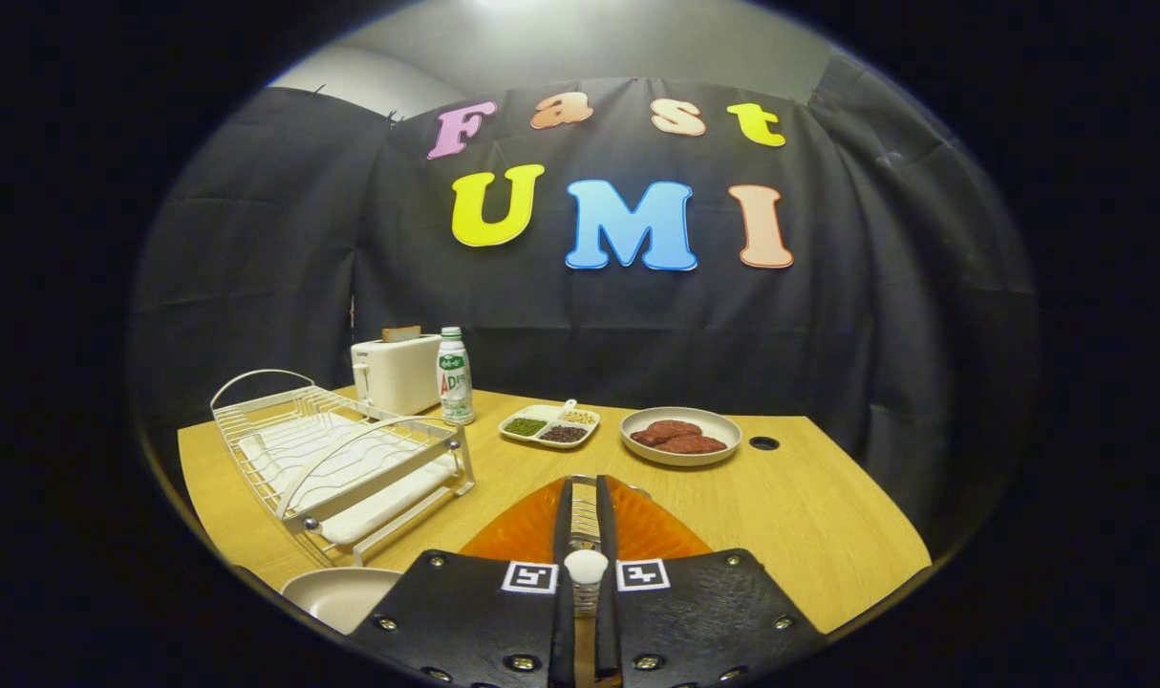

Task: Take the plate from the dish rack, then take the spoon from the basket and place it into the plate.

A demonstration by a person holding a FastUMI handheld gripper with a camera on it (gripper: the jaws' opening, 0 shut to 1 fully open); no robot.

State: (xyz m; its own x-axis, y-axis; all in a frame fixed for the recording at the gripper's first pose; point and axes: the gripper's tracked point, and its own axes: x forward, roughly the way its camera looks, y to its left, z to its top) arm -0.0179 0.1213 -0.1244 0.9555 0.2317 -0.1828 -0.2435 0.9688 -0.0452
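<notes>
Left to right on the wooden table (809, 516): the wire dish rack (341, 459) sits near the table's left edge, its slots bare, a white drip tray under it. The plate (336, 594) lies flat on the table just in front of the rack's near corner, left of the gripper body, close to the table's near edge. Behind the rack: white toaster (396, 373) with a bottle (455, 375) just beside it, both near the back edge. Then a divided snack tray (549, 425) and a bowl of reddish-brown pieces (680, 435), well apart from the rack, with open tabletop between them and the fingers. Small round hole (763, 443) in the table, right of the bowl. The gripper (585, 497) has its fingers nearly together, clamped on a slim metal handle that looks like the spoon (585, 521); the white knob at its near end sits between the finger bases. Orange basket (542, 530) directly under and around the fingers. The right half of the table is open, bare wood out to its right edge.
</notes>
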